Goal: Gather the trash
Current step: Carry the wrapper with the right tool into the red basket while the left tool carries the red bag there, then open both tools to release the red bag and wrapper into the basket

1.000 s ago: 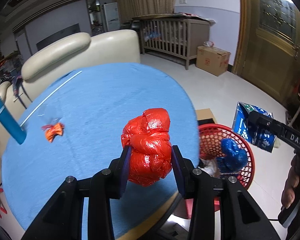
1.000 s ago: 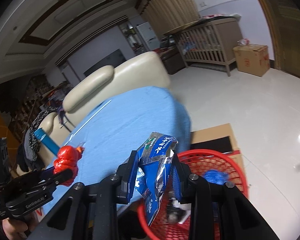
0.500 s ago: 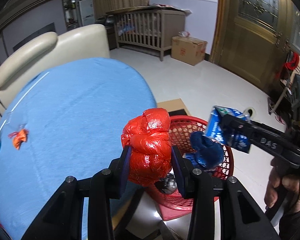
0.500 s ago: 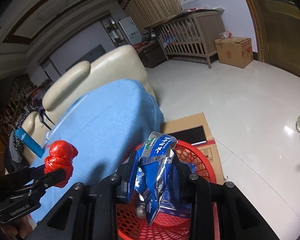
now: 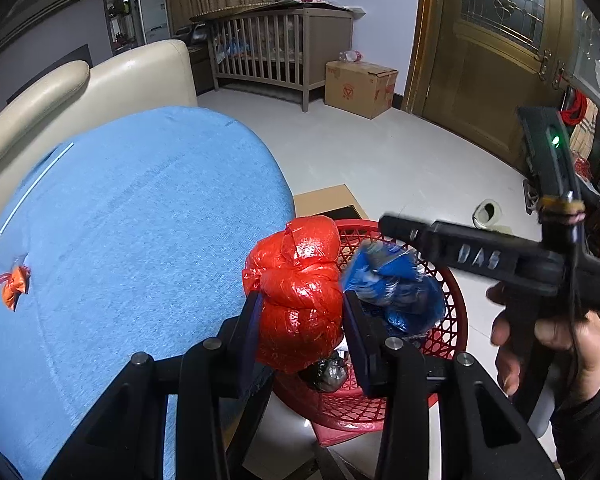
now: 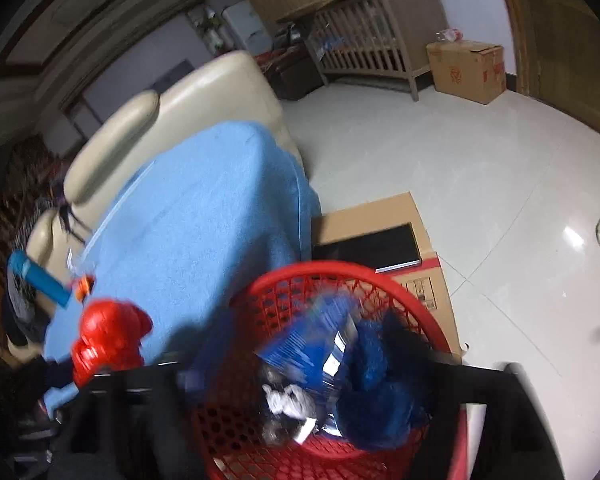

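Note:
My left gripper (image 5: 300, 316) is shut on a knotted red plastic bag (image 5: 298, 292) and holds it at the blue table's edge, beside the red basket (image 5: 456, 312). The bag also shows in the right wrist view (image 6: 108, 336). My right gripper (image 6: 300, 368) is spread wide open over the red basket (image 6: 340, 276). A blue snack packet (image 6: 312, 348) lies loose and blurred in the basket, among a blue bag (image 6: 376, 400) and other trash. In the left wrist view the packet (image 5: 380, 268) sits just under the right gripper's fingers (image 5: 404, 232).
A blue-clothed round table (image 5: 132, 220) holds a small orange scrap (image 5: 14, 288) and a blue tube (image 6: 36, 280). A flat cardboard box (image 6: 372, 216) lies on the floor behind the basket. A cream sofa (image 5: 100, 80), a crib and a carton stand farther back.
My right gripper moved down over the basket and opened, letting the blue snack packet drop in. My left gripper carried the red bag right, toward the basket.

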A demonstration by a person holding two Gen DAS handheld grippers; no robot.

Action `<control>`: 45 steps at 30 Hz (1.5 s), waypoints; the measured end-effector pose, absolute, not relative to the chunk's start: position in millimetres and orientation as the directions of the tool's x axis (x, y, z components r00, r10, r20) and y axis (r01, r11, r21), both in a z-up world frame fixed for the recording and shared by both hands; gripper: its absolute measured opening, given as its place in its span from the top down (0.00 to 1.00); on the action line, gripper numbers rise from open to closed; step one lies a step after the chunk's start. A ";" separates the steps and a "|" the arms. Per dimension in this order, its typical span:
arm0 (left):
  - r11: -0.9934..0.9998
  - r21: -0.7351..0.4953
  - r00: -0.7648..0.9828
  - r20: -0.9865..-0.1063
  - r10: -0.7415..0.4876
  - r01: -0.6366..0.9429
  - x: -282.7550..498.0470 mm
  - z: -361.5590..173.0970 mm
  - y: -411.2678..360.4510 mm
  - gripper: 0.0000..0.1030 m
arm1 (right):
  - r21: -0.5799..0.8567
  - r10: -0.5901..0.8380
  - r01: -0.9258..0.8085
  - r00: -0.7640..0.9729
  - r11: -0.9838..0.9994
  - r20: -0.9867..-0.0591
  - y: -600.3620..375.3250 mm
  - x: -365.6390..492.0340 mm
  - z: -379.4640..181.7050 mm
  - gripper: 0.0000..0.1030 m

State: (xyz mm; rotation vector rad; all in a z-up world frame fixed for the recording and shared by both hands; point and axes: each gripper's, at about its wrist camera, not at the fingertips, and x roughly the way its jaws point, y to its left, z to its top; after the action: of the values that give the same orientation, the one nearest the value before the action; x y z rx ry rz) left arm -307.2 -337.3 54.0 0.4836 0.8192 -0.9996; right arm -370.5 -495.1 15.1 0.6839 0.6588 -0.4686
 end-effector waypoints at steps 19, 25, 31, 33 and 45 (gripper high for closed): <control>0.342 -0.040 0.140 -0.864 -0.484 0.939 -331.2 19.6 -378.6 0.23 | 0.483 -0.291 0.644 0.731 0.593 -0.618 -515.3 -419.2 50.5 0.19; 0.374 -0.052 0.147 -0.863 -0.483 0.926 -321.0 21.4 -372.1 0.23 | 0.479 -0.290 0.643 0.730 0.597 -0.619 -513.7 -414.6 53.1 0.19; 0.430 -0.069 0.168 -0.857 -0.488 0.900 -304.8 26.3 -359.8 0.23 | 0.471 -0.268 0.632 0.730 0.616 -0.629 -503.6 -402.5 52.8 0.19; 0.438 -0.071 0.173 -0.854 -0.491 0.896 -302.6 28.4 -356.8 0.23 | 0.465 -0.267 0.630 0.729 0.622 -0.630 -500.5 -399.3 53.6 0.19; 0.489 -0.101 0.201 -0.826 -0.527 0.866 -283.0 42.0 -326.9 0.23 | 0.414 -0.232 0.601 0.717 0.684 -0.658 -470.5 -363.5 65.6 0.19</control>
State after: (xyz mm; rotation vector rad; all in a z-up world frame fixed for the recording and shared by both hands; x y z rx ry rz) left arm -283.0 -326.9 42.0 0.4334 0.9359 -1.0160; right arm -363.5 -470.5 65.6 0.6642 0.6077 -0.5006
